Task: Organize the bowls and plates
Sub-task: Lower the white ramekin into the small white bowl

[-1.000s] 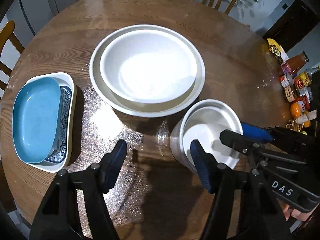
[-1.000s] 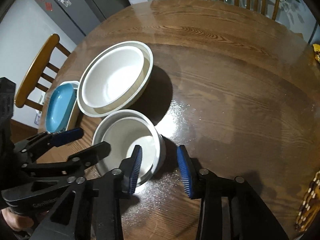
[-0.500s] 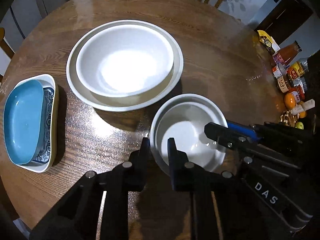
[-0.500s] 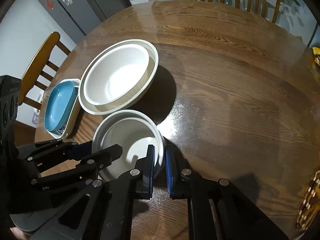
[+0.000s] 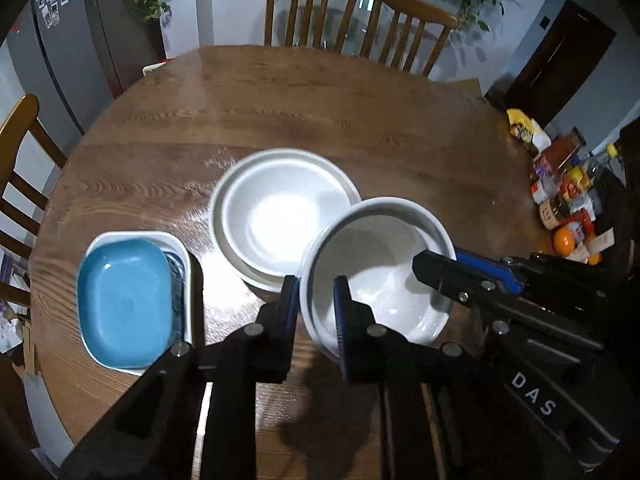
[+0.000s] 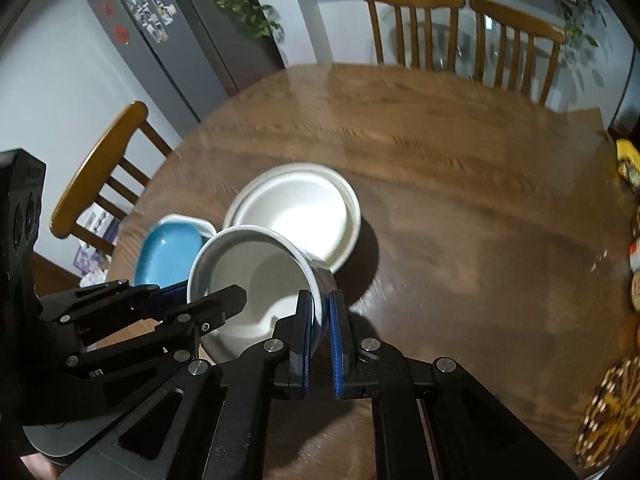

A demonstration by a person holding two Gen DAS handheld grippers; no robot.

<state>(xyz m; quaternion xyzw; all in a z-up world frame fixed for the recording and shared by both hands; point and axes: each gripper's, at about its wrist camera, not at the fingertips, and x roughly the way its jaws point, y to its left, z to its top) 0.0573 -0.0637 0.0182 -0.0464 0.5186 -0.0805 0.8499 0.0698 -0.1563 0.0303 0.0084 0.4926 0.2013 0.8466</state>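
A deep white bowl [image 5: 380,264] [image 6: 248,264] hangs tilted above the round wooden table [image 5: 320,128]. My left gripper [image 5: 316,300] [image 6: 208,292] is shut on its near-left rim. On the opposite rim my right gripper [image 6: 320,304] [image 5: 444,268] is shut as well. Behind the bowl, a shallow white bowl [image 5: 280,216] [image 6: 304,212] rests in a wide white plate [image 5: 215,216]. Left of that stack, a blue dish [image 5: 124,300] [image 6: 168,256] lies inside a white patterned dish [image 5: 185,256].
Bottles, jars and an orange [image 5: 564,240] crowd the table's right edge. Wooden chairs [image 5: 360,16] stand at the far side, and another chair [image 6: 100,168] stands at the left. A grey fridge [image 6: 160,32] is beyond the table at the back left.
Both grippers closed on the deep white bowl's rim, one on each side, and raised it off the table. The bowl now tilts and overlaps the white stack in view.
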